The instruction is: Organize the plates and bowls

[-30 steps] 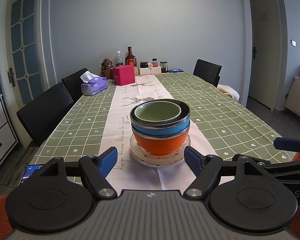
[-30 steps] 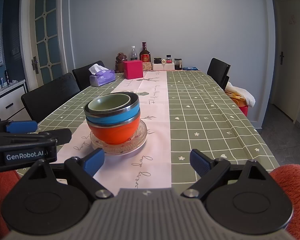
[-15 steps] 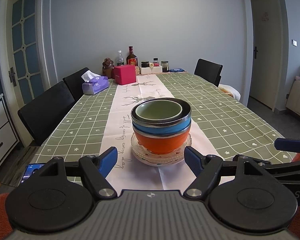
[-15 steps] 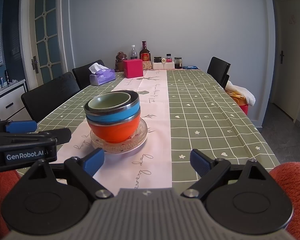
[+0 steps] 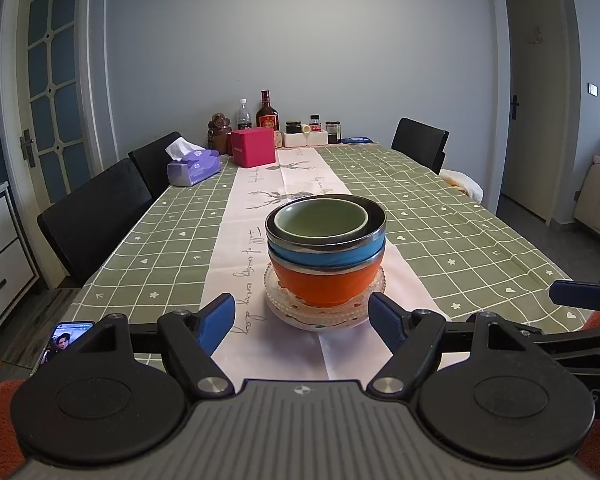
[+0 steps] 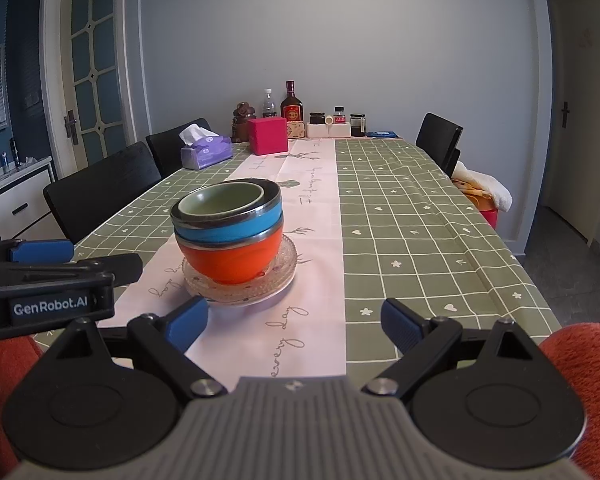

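The table stretched ahead of both tools; the stack of bowls sat on glass plates just beyond the left tool, which gaped empty; the right tool, also spread wide and empty, had the stack ahead to its left; lifting the green bowl probably wants a gentle rim pinch.

Each hand-held gripper has a ribbed grey body, black arms with silver screws, round black discs and blue fingertips; white "GenRobot.AI" lettering marks one; orange sleeves.
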Demonstrator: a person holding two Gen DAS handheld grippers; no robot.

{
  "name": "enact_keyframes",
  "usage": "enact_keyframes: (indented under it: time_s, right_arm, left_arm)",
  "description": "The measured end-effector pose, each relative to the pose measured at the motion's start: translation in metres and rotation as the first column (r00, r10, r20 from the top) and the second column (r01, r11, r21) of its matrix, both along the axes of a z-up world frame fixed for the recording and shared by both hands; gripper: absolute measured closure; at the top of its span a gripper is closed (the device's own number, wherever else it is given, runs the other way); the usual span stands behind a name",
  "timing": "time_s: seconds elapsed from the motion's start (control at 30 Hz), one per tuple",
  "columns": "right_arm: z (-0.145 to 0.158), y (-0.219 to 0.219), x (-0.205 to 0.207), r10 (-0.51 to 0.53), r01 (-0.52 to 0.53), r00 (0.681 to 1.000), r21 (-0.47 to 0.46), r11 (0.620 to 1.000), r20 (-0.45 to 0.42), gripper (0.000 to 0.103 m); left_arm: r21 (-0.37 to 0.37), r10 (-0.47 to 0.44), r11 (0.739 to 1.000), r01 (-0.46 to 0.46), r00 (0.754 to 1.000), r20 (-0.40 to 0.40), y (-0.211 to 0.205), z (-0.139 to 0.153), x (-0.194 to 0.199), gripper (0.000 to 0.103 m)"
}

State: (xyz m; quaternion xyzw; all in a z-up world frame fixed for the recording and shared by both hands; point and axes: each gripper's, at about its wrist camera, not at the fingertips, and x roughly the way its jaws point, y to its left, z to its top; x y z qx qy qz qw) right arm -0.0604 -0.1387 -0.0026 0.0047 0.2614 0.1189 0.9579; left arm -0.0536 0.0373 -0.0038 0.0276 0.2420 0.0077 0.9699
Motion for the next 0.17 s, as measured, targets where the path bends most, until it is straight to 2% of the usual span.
enact_keyframes:
  time_s: [0.17]
  right_arm:
    - [0.0001,0.0001,0.0002,0.000,0.000,1.000,0.001,1.000,0.000,0.011]
  left_arm:
    - [-0.002,0.001,1.000,-0.001,1.000,-0.001,0.0000,-0.0001,0.0000,0.014]
